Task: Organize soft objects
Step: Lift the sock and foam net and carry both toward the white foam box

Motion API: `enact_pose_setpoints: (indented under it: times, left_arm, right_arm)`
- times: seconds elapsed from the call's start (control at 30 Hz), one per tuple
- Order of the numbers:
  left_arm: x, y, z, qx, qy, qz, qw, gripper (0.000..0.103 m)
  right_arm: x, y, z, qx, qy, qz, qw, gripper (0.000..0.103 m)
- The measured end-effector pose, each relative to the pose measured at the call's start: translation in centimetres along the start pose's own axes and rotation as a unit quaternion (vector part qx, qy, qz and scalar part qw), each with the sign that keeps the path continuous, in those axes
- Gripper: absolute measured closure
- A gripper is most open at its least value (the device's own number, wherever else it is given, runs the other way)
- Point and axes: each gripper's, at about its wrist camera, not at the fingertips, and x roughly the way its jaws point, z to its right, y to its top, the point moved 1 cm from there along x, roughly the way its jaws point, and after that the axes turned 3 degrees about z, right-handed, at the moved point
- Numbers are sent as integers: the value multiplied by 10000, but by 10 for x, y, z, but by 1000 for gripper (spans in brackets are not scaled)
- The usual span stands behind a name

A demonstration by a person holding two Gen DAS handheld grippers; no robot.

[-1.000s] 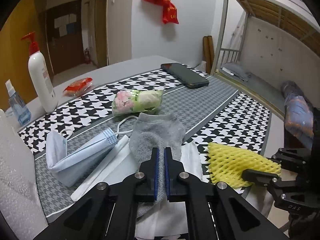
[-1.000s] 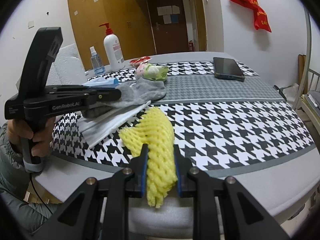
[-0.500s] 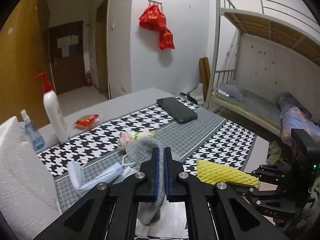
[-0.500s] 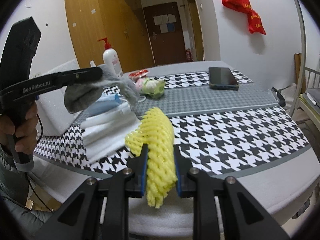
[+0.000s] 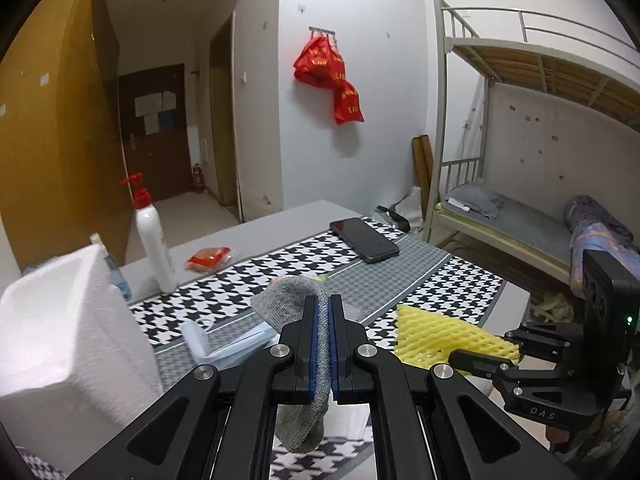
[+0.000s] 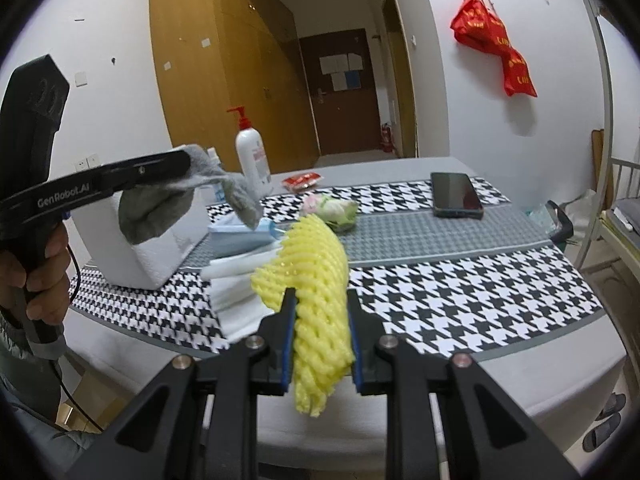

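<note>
My left gripper (image 5: 323,312) is shut on a grey sock (image 5: 286,300) and holds it in the air above the table, next to a white foam box (image 5: 68,336). In the right wrist view the sock (image 6: 160,208) hangs from the left gripper (image 6: 182,160) in front of the box (image 6: 160,256). My right gripper (image 6: 322,300) is shut on a yellow foam net (image 6: 316,272), lifted above the table's near edge. It also shows in the left wrist view (image 5: 440,338). A blue face mask (image 6: 244,234) and white foam sheets (image 6: 236,292) lie on the table.
A houndstooth cloth (image 6: 460,280) covers the table. On it lie a black phone (image 6: 456,196), a pink and green packet (image 6: 332,208), a red packet (image 6: 302,180), a white pump bottle (image 6: 250,160) and a small spray bottle. A bunk bed (image 5: 520,200) stands to the right.
Both grippers have risen from the table. The sock has left the surface and moved up and left toward the white foam box. The yellow net has been lifted off the cloth.
</note>
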Motion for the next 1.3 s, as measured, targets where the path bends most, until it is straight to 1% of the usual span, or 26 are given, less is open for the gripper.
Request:
enact_pose_setpoints:
  times: [0.1, 0.13, 0.33, 0.47, 0.57, 0.63, 0.77, 0.9, 1.13, 1.3]
  left_arm:
    - [-16, 0, -4, 2, 59, 168, 9998, 98]
    - [-22, -2, -4, 34, 133, 196, 9997, 98]
    - [-40, -11, -14, -15, 241, 83, 9997, 98]
    - [-67, -16, -23, -69, 281, 294, 9991, 98]
    - [-82, -19, -29, -127, 312, 371, 9987, 98]
    - [-93, -20, -32, -98, 358, 414, 9985, 98]
    - [-119, -26, -40, -113, 554, 577, 9967, 98]
    - [-135, -30, -54, -302, 722, 607, 9951, 98]
    - [-163, -41, -80, -498, 1312, 782, 9870, 98]
    - [-180, -43, -97, -633, 1541, 880, 9821, 98]
  right_arm:
    - [-4, 2, -10, -52, 47, 56, 10000, 77]
    - [-6, 2, -14, -85, 67, 86, 9999, 77]
    - [-11, 1, -35, -131, 132, 164, 9997, 77]
    - [-16, 5, -49, -185, 173, 247, 9994, 77]
    - [-18, 7, -63, -297, 169, 300, 9990, 77]
    - [-18, 10, -74, -338, 242, 330, 9986, 77]
    - [-17, 16, -96, -464, 370, 417, 9974, 77]
    - [-13, 20, -119, -628, 551, 426, 9956, 77]
    - [-3, 32, -152, -897, 867, 434, 9912, 77]
    - [1, 44, -173, -1074, 1007, 509, 9878, 77]
